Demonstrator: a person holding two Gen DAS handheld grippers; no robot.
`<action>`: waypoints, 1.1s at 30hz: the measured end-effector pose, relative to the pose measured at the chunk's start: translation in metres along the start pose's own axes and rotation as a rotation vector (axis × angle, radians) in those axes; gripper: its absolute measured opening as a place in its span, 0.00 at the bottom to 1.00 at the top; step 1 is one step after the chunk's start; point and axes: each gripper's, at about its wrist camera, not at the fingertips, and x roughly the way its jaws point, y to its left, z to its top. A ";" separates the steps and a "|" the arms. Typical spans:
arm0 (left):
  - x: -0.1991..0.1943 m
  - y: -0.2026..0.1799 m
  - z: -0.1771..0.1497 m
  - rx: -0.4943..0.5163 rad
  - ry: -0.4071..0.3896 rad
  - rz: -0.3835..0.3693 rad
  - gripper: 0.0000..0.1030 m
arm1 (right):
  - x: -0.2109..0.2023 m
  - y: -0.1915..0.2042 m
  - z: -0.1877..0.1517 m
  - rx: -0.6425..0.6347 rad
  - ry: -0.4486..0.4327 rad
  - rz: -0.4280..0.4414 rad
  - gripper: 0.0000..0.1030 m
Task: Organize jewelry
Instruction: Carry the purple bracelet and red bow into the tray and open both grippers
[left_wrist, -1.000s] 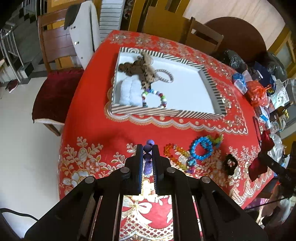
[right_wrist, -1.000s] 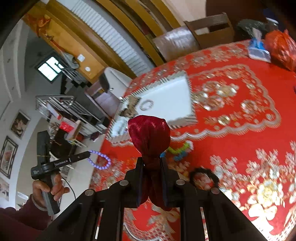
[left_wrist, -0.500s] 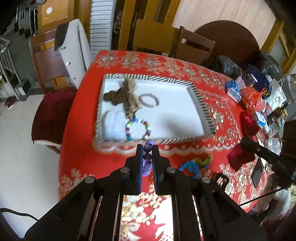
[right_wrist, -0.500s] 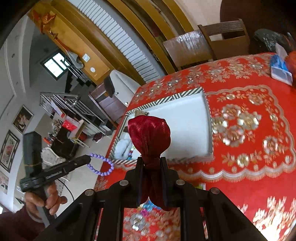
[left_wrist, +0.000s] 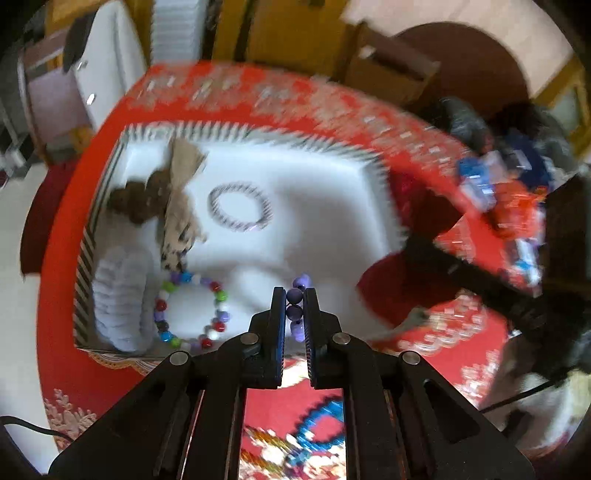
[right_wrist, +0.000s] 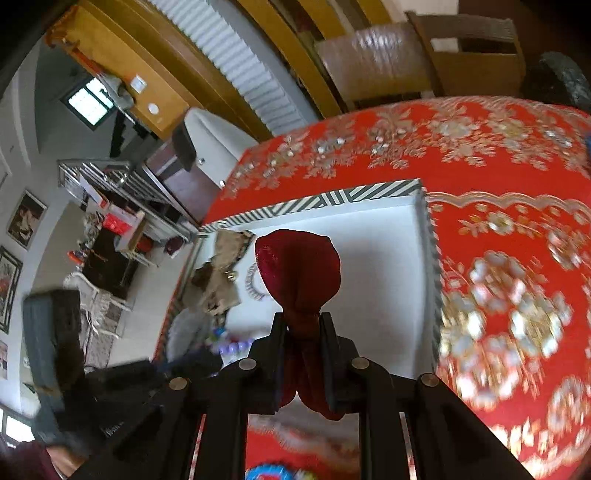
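Nearest the left wrist camera, the left hand-held gripper (left_wrist: 294, 310) is clamped narrow on a purple bead bracelet (left_wrist: 295, 306), held over the near part of the white tray (left_wrist: 325, 206); in the right wrist view the right hand-held gripper (right_wrist: 302, 328) pinches a dark red fabric pouch (right_wrist: 297, 269) by its neck, above the same tray. The step in hand looks like delivery: both pieces are carried to the tray and neither is set down yet. The next move probably calls for lowering each onto bare white floor, clear of the multicoloured bead bracelet (left_wrist: 192, 310) near the front edge, and of the silver bangle (left_wrist: 240, 206) and brown patterned cloth piece (left_wrist: 177, 199) farther in, then opening the jaws. Most of the purple bracelet hangs hidden behind the fingers. Motion blur smears the red patterned worktop (left_wrist: 332, 103) and the clutter at its far right, which cannot be identified.
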 end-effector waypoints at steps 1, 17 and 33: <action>0.010 0.007 0.000 -0.022 0.022 0.018 0.07 | 0.014 -0.003 0.008 -0.004 0.022 -0.002 0.16; 0.029 0.045 -0.005 -0.107 0.034 0.128 0.08 | 0.142 0.038 0.072 -0.216 0.176 0.001 0.26; -0.003 0.029 -0.021 -0.032 -0.023 0.163 0.42 | -0.034 0.011 -0.024 -0.018 -0.021 -0.013 0.49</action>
